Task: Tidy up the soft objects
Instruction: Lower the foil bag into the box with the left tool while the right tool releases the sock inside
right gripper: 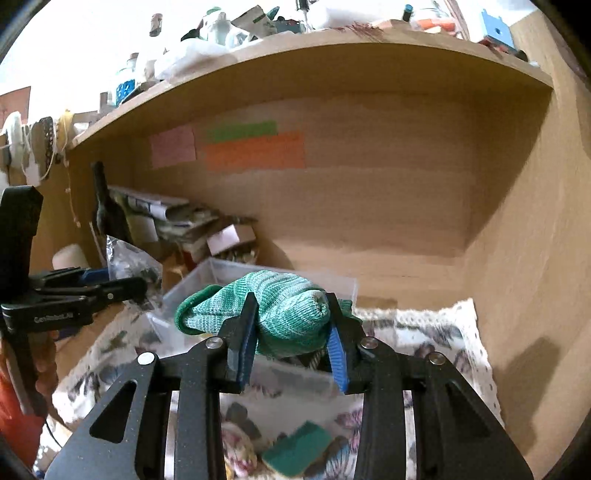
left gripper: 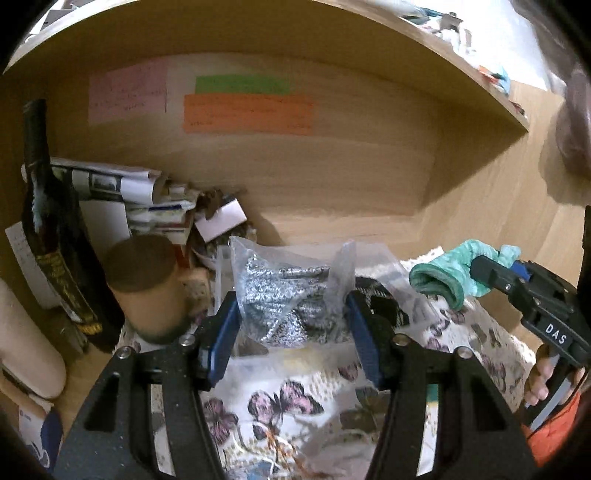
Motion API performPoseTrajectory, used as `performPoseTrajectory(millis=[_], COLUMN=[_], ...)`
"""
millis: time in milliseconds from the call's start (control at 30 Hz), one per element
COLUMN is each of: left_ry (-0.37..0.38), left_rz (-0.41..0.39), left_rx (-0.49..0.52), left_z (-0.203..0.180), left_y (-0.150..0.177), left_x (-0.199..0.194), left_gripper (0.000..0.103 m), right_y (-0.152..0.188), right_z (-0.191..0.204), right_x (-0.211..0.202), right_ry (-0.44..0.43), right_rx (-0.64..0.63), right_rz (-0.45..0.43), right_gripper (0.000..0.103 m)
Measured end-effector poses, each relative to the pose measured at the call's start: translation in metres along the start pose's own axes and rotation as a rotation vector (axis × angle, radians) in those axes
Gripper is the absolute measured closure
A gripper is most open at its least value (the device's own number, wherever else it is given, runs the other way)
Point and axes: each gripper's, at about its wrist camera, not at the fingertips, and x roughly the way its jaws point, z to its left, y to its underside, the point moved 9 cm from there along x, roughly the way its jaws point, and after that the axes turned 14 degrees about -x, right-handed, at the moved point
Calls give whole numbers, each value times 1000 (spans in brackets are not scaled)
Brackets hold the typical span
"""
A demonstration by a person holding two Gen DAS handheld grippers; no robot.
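Note:
My left gripper (left gripper: 291, 306) is shut on a clear plastic bag of steel-wool scourers (left gripper: 284, 295) and holds it above a clear plastic box (left gripper: 376, 254). My right gripper (right gripper: 291, 325) is shut on a rolled green knitted sock (right gripper: 284, 310) above the same box (right gripper: 229, 269). The right gripper with the sock (left gripper: 443, 273) also shows at the right of the left wrist view. The left gripper with the bag (right gripper: 129, 266) shows at the left of the right wrist view. A green sponge (right gripper: 299, 446) lies on the butterfly cloth (right gripper: 436, 332) below.
This is a wooden shelf alcove with coloured notes (left gripper: 247, 110) on its back wall. A dark bottle (left gripper: 51, 229), a brown cylinder (left gripper: 147, 284), rolled papers (left gripper: 110, 181) and small boxes (left gripper: 221, 218) crowd the left side. The upper shelf (right gripper: 258, 26) carries clutter.

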Motion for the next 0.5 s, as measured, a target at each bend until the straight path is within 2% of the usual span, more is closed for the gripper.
performPoseTrajectory(millis=[267,500], left_ry=[-51,-124], left_rz=[55,141], left_rx=[-2,-20], left_z=[11,30], left_y=[-8,1], left_x=[43,95], left_gripper=[46,46], right_y=[-18,-11], right_z=[5,12], right_x=[37,78], right_ry=[-20,-47], right_rx=[-10,-30], right_rz=[21,100], right_gripper=[72,72])
